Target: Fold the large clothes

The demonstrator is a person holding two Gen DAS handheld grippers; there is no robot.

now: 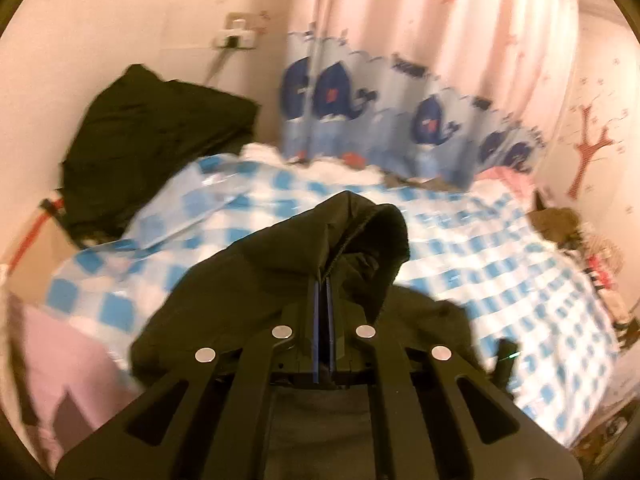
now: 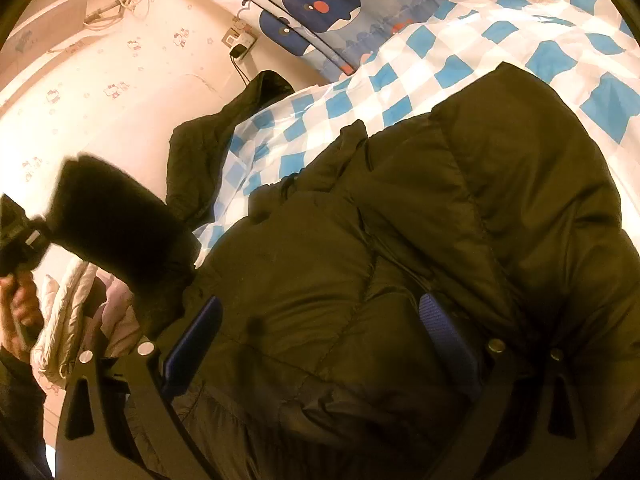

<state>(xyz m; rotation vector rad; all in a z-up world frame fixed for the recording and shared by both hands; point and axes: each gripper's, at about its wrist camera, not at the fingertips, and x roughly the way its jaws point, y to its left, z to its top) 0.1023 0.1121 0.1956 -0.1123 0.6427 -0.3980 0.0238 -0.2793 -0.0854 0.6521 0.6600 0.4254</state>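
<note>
A dark puffer jacket [image 2: 420,208] lies on the blue-and-white checked bed cover [image 2: 460,40]. My right gripper [image 2: 320,300] stands open and wide over its body, with quilted fabric bulging between the blue pads [image 2: 192,344]. My left gripper [image 1: 323,280] is shut on the jacket's sleeve [image 1: 320,240], which drapes over the fingertips and is raised above the bed. In the right wrist view that lifted sleeve [image 2: 120,216] hangs at the left. A hand [image 2: 18,300] grips the left gripper's handle there.
A second dark garment [image 1: 152,136] is heaped against the wall at the bed's far left corner. A whale-print curtain [image 1: 400,120] hangs behind the bed. A wall socket [image 1: 236,34] has a cable plugged in. Pink bedding [image 1: 60,352] lies near left, and small items [image 1: 560,224] sit at the right edge.
</note>
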